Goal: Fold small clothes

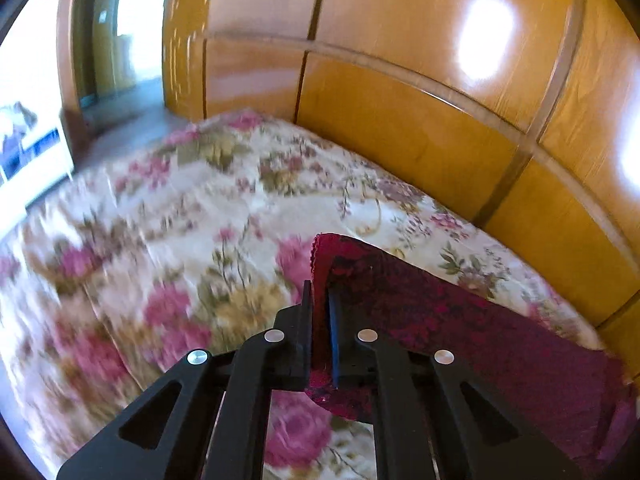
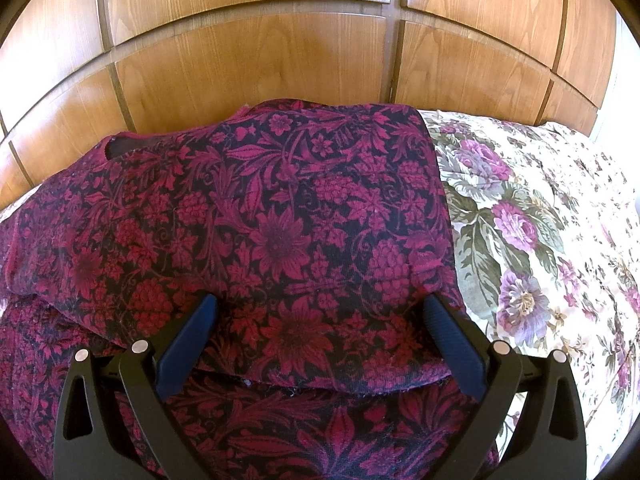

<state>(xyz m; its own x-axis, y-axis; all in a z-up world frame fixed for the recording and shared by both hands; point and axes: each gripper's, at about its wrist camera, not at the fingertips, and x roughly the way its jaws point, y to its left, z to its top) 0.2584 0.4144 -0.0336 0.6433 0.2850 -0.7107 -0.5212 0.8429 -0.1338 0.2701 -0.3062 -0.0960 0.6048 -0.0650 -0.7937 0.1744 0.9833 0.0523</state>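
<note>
Tension matters here: the left gripper (image 1: 320, 320), pinching an edge of the magenta-and-black floral knit garment (image 2: 256, 216) lying on the flowered bedspread (image 1: 180, 216), should carry it over evenly while the spread-fingered right gripper (image 2: 320, 312) hovers above the cloth.

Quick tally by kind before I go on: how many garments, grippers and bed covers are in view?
Garments: 1, the dark red floral garment, one edge pinched in the left gripper.
Grippers: 2, the left one shut on the garment, and the right gripper with jaws open over it.
Bed covers: 1, the floral bedspread.
Total: 4
</note>
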